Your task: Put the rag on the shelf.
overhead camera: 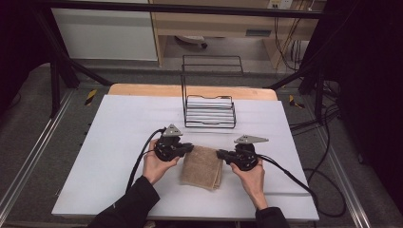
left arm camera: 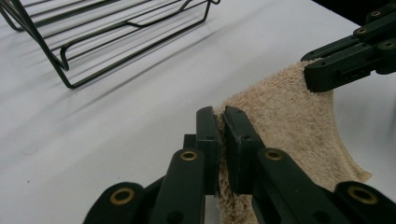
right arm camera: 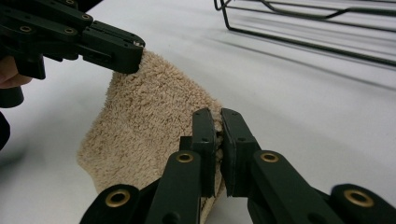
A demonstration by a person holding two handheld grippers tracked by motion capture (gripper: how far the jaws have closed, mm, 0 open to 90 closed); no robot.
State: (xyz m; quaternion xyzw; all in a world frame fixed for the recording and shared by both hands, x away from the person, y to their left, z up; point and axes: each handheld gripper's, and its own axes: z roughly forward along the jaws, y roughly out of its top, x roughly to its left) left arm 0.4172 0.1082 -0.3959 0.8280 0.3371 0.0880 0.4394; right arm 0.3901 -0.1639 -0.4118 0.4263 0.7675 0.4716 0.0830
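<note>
Beige folded towel (overhead camera: 203,167), pinched at two far corners: left gripper (overhead camera: 189,148) clamped at 10 o'clock, right gripper (overhead camera: 220,155) clamped at 2 o'clock, wire rack (overhead camera: 209,112) located at 12.

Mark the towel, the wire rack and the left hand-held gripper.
towel (overhead camera: 202,166): high view, middle of the cloth
wire rack (overhead camera: 210,112): high view, its front bars
left hand-held gripper (left arm camera: 223,140): left gripper view, between the jaw tips

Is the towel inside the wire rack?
No, the towel lies on the table in front of the rack, pinched by the left gripper and right gripper.
</note>
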